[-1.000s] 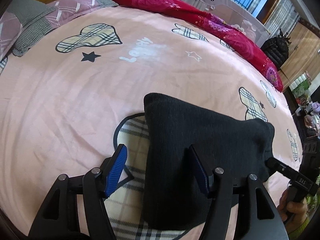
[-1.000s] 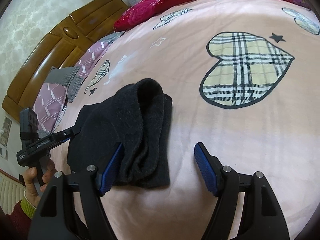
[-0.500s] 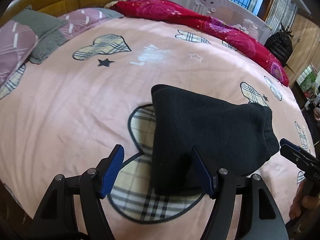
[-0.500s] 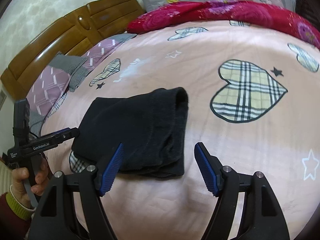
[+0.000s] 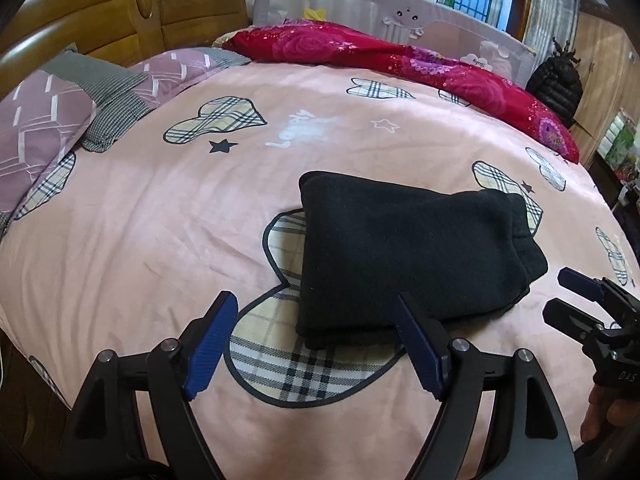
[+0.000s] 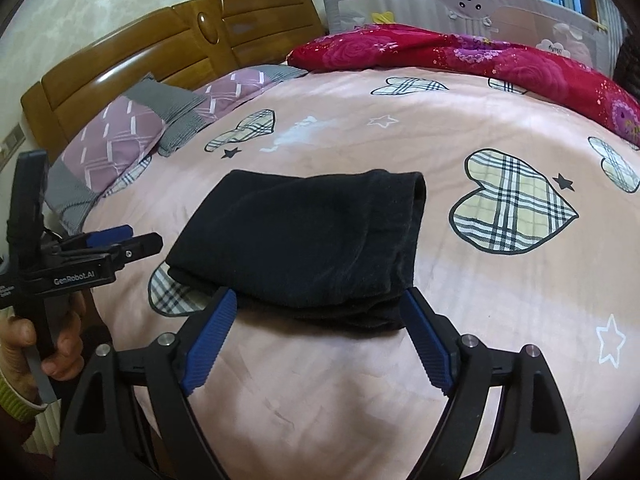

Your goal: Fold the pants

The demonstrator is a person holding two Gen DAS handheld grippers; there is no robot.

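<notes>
The pink bedspread (image 5: 160, 240) with its plaid hearts filled almost everything you saw, running from the wooden headboard (image 5: 120, 12) at eleven o'clock in your left wrist view to the red floral quilt (image 5: 400, 56) bunched along the far edge from twelve to two o'clock. Purple and grey pillows (image 5: 48, 120) lay at ten o'clock, against the headboard. The black pants (image 5: 400, 248) rested folded into a thick rectangle near the middle of the bedspread, partly covering one large plaid heart (image 5: 280, 360); in your right wrist view they sat dead centre (image 6: 312, 232), with another plaid heart (image 6: 508, 208) beside them at three o'clock. Your left gripper (image 5: 316, 344) stood wide and was still opening, its blue pads clear of the cloth, the near edge of the pants just beyond the right pad. Your right gripper (image 6: 320, 340) was likewise wide and opening, the pants' near edge lying just ahead of its fingertips with nothing pinched. Your left hand (image 6: 24, 344) showed at eight o'clock in the right wrist view, wrapped round the handle.
</notes>
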